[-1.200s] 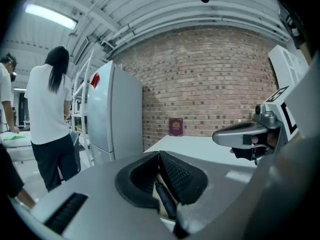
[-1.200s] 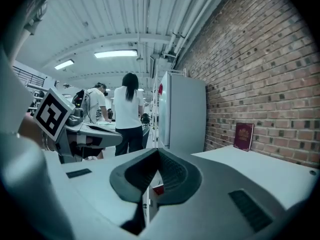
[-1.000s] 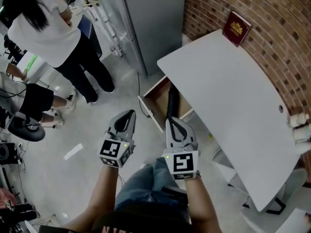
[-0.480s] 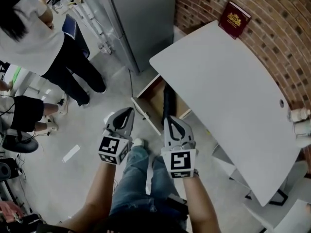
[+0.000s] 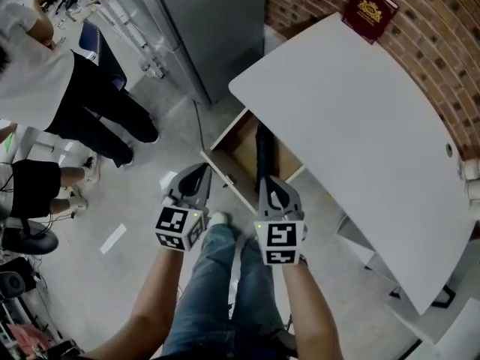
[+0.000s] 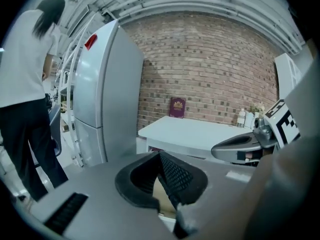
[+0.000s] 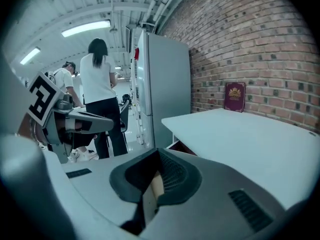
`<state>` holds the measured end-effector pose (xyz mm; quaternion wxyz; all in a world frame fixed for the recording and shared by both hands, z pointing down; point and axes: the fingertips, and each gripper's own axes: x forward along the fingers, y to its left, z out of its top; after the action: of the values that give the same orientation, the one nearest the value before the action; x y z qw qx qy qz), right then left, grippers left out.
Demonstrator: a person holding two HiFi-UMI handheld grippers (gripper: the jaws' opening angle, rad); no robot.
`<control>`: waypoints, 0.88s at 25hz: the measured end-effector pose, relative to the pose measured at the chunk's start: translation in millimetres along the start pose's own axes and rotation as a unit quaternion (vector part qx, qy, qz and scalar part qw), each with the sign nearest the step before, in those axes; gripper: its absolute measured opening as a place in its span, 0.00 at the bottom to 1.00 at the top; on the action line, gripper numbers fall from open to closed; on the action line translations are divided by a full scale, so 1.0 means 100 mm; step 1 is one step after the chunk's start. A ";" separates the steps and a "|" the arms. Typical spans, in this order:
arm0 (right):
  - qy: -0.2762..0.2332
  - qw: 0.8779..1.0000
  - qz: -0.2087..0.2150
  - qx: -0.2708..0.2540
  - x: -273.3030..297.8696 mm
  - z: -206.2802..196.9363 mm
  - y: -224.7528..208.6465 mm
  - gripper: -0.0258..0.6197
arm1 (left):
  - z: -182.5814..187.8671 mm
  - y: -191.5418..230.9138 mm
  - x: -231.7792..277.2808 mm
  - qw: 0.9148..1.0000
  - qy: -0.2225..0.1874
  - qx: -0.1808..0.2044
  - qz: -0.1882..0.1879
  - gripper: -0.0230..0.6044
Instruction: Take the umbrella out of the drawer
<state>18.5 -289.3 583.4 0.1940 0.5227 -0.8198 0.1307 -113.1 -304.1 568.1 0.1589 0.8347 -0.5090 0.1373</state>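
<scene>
The open wooden drawer (image 5: 223, 174) juts out from under the white desk (image 5: 352, 126). A black folded umbrella (image 5: 264, 150) lies lengthwise in it, its near end hidden by my right gripper. My right gripper (image 5: 268, 184) hovers over the drawer's near edge, right above the umbrella's end; its jaws are shut and hold nothing. My left gripper (image 5: 200, 173) is just left of the drawer front, also shut and holding nothing. In the left gripper view the left gripper's pads (image 6: 161, 157) meet. In the right gripper view the right gripper's pads (image 7: 158, 159) are together too.
A dark red book (image 5: 369, 10) leans on the brick wall at the desk's far end. A tall grey fridge (image 5: 210, 28) stands left of the desk. People (image 5: 45, 73) stand on the floor at the left. My own legs (image 5: 225, 291) are below the grippers.
Both grippers have sunk and come closer to the drawer front. The right one now overlaps the umbrella's near end. Both stay shut.
</scene>
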 end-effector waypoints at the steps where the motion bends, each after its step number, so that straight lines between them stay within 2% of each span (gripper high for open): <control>1: 0.008 1.000 0.000 0.005 0.08 -0.08 0.01 0.03 | -0.07 0.03 0.05 1.000 0.000 -0.006 -0.002 0.03; 4: 0.039 0.999 -0.010 0.016 0.32 -0.33 -0.01 0.03 | -0.22 0.11 0.21 1.000 -0.003 -0.005 -0.010 0.03; 13: 0.121 0.990 -0.060 0.044 0.95 -1.06 -0.16 0.03 | -0.78 0.36 0.54 0.999 0.022 -0.029 -0.030 0.03; 16: 0.150 0.985 -0.062 0.061 1.15 -1.28 -0.19 0.21 | -0.90 0.41 0.63 0.998 0.024 -0.033 -0.038 0.03; 22: 0.186 0.978 -0.050 0.078 1.50 -1.57 -0.19 0.43 | -1.14 0.48 0.75 0.997 0.039 -0.030 -0.058 0.03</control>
<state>7.6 -352.6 791.8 0.3079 0.5433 -0.7295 0.2791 -130.8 -339.3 707.4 0.2114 0.8520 -0.4567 0.1445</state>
